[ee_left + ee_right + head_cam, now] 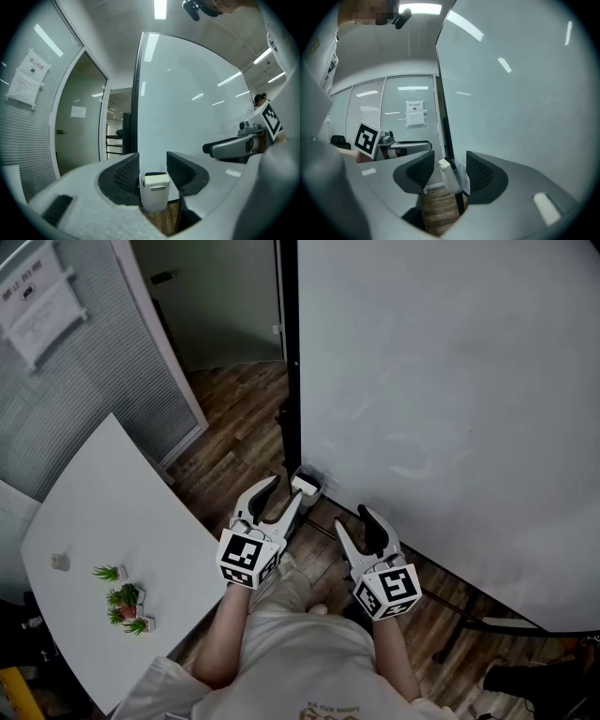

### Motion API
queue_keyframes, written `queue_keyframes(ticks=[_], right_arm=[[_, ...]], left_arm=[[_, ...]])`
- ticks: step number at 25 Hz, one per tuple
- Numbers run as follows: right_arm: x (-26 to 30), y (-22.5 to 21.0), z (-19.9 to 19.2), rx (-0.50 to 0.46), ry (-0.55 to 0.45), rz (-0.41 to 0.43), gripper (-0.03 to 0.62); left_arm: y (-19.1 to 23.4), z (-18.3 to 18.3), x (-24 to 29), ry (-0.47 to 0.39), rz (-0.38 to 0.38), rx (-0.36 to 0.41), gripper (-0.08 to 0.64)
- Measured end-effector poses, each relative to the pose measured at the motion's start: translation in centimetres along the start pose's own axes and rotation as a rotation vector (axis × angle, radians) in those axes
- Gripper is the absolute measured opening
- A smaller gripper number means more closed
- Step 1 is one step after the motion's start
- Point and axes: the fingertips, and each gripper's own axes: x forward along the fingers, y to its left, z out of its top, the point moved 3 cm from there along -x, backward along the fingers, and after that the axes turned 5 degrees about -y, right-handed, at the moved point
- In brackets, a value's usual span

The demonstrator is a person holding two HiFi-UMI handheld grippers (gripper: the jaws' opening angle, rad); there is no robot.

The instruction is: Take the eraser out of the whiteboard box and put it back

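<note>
While both face the whiteboard box, left tongs parted and empty, right tongs likewise.

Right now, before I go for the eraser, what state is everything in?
eraser: sitting in the box, top sticking out, untouched.
whiteboard box: on the whiteboard's dark frame, open-topped, eraser inside.
left gripper: open, nothing between the pads, box just ahead.
right gripper: open, empty, aimed at the box.
whiteboard: upright, wiped, only faint smears.
</note>
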Motion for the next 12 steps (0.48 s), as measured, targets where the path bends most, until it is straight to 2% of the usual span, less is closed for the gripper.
queue_keyframes(ticks=[7, 10, 12], right_arm=[[-0.7, 0.2, 1.7, -0.050, -0.074, -0.069, 0.137], [-1.2, 0.0, 2.4, -0.068, -0.106, -0.105, 0.038], [-1.3, 0.0, 2.4, -0.063, -0.105, -0.111, 0.012]], left_arm=[[0.1, 1.1, -1.8, -0.033, 0.043, 0.009, 0.116], [0.2, 1.0, -2.3, -0.023, 0.060, 0.013, 0.076], [0.3, 0.6, -2.6, -0.002, 0.072, 0.015, 0.052]])
